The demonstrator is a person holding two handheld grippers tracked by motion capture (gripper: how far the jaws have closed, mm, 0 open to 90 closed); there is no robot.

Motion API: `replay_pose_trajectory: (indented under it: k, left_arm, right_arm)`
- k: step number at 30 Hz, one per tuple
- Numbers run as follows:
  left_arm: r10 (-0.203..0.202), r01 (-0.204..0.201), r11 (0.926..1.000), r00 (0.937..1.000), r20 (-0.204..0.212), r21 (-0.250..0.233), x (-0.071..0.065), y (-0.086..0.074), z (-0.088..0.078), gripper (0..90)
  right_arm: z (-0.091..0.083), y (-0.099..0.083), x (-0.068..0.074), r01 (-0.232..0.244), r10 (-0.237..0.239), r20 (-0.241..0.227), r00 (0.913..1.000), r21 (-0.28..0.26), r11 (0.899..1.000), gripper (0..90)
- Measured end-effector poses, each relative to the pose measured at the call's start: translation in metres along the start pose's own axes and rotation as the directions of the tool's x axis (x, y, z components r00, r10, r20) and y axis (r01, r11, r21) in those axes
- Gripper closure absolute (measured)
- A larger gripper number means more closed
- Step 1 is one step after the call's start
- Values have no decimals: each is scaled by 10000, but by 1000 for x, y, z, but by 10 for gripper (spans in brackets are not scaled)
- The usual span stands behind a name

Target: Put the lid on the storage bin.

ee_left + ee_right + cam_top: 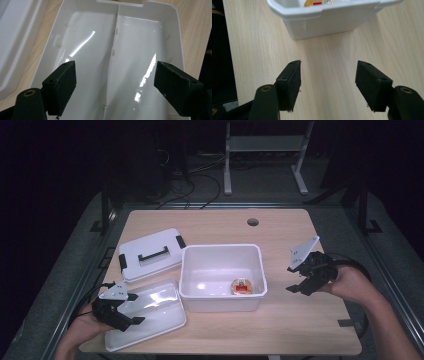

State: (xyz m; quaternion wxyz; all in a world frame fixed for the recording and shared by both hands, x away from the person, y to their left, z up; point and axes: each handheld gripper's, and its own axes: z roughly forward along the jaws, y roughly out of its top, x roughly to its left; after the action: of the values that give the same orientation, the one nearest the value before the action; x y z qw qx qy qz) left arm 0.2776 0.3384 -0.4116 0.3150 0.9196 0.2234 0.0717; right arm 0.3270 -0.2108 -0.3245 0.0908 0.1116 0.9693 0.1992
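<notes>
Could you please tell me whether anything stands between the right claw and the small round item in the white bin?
Yes, the white bin's side wall does: the round item lies inside behind it, while the right claw, open, points at that wall from outside.

Glossy white plastic tray; smooth white plastic bin; matt pale wood-grain table

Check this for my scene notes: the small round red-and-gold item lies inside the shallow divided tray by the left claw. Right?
Not quite. The small round red-and-gold item lies inside the deep white bin at the table's middle, as the high view shows. The shallow divided tray by the left claw holds nothing.
</notes>
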Motion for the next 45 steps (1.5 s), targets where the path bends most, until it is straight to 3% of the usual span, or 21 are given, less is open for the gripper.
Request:
replay_pose_trajectory:
  k: [11, 28, 37, 41, 45]
  left_arm:
    - [25, -34, 9996, 9994, 345, 268, -1, 1, 5, 216]
    - [-194, 191, 9988, 9998, 57, 459, 3, 0, 9, 391]
    - [98, -99, 9964, 10000, 20, 841, 2, 1, 15, 543]
    - [260, -266, 9936, 9996, 64, 1099, 1, 3, 17, 605]
    - [371, -368, 9914, 9993, -5, 1255, 1, 4, 19, 631]
  right_arm:
    - [30, -36, 13, -721, 713, -271, 9971, -275, 9970, 362]
    - [58, -71, 35, -1603, 1568, -491, 9864, -791, 9839, 339]
    - [68, -85, 45, -2117, 2062, -584, 9768, -1117, 9709, 331]
    - [68, -85, 49, -2123, 2089, -418, 9770, -1095, 9710, 320]
    - [69, -86, 53, -2320, 2303, -279, 9727, -1217, 9651, 314]
